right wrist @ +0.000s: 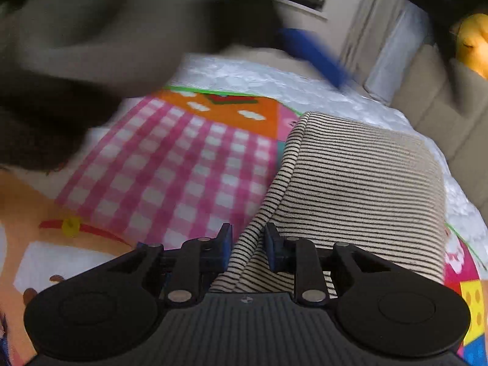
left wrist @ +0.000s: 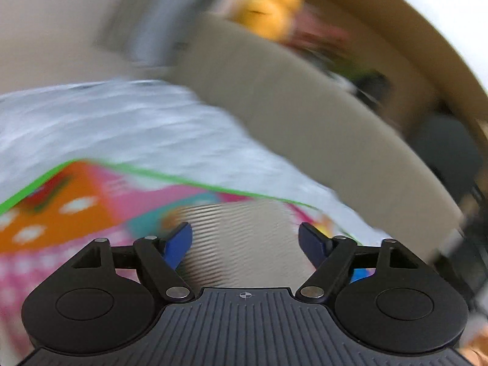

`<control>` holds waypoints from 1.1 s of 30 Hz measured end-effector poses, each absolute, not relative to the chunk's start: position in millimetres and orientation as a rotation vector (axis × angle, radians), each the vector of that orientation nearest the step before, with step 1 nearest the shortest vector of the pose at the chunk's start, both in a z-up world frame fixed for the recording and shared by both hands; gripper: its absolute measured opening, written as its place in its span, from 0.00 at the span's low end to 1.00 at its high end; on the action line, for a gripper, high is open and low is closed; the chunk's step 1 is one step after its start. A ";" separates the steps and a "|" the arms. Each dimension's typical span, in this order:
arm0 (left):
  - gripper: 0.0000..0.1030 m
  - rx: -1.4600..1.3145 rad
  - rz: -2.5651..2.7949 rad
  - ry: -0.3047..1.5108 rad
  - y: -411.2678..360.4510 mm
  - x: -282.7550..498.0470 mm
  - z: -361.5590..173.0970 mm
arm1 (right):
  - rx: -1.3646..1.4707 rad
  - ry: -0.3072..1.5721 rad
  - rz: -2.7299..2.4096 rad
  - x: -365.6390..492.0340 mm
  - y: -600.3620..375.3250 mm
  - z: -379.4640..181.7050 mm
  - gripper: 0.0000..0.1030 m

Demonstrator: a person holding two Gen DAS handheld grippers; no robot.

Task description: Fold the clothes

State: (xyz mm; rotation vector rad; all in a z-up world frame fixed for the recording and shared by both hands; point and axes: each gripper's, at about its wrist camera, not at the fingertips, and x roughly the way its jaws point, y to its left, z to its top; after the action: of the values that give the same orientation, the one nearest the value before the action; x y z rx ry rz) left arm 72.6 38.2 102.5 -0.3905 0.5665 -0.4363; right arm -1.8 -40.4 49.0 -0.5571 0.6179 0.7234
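The folded cream garment with thin black stripes (right wrist: 360, 183) lies on a bright play mat (right wrist: 189, 164) with pink checks and orange patches. My right gripper (right wrist: 248, 241) hovers over the garment's left folded edge. Its jaws stand partly apart and the cloth runs flat beneath them, not pinched. The left wrist view is heavily blurred. It shows my left gripper (left wrist: 245, 238) wide open above the striped garment (left wrist: 244, 219), holding nothing. A blurred blue fingertip of the left gripper (right wrist: 311, 52) shows high over the mat in the right wrist view.
The mat (left wrist: 91, 201) rests on a white quilted cover (left wrist: 122, 122). A beige padded edge (left wrist: 305, 116) curves along the right, with a yellow plush toy (left wrist: 268, 9) behind it. A dark, blurred sleeve (right wrist: 76, 61) fills the upper left of the right wrist view.
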 end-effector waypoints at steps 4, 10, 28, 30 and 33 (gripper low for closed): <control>0.81 -0.362 -0.456 0.624 11.2 101.6 91.6 | -0.543 0.578 0.732 -10.8 -59.7 66.3 0.31; 0.77 -0.449 -0.408 0.725 24.3 127.4 55.4 | -0.416 0.556 0.686 -16.4 -109.9 95.0 0.70; 0.82 -0.541 -0.453 0.540 48.4 117.2 70.7 | -0.098 0.681 0.356 29.3 -148.0 50.2 1.00; 0.83 -0.542 -0.476 0.548 39.0 120.8 69.1 | -0.183 0.711 0.385 24.6 -134.8 38.8 1.00; 0.84 -0.517 -0.510 0.579 21.9 126.6 61.5 | -0.195 0.707 0.375 19.8 -130.1 35.4 1.00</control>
State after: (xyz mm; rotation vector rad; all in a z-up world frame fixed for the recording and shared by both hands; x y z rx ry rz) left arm 126.6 21.9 61.5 -0.5167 0.5786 -0.5100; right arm 19.8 -130.1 35.4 -0.1948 0.7074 0.3748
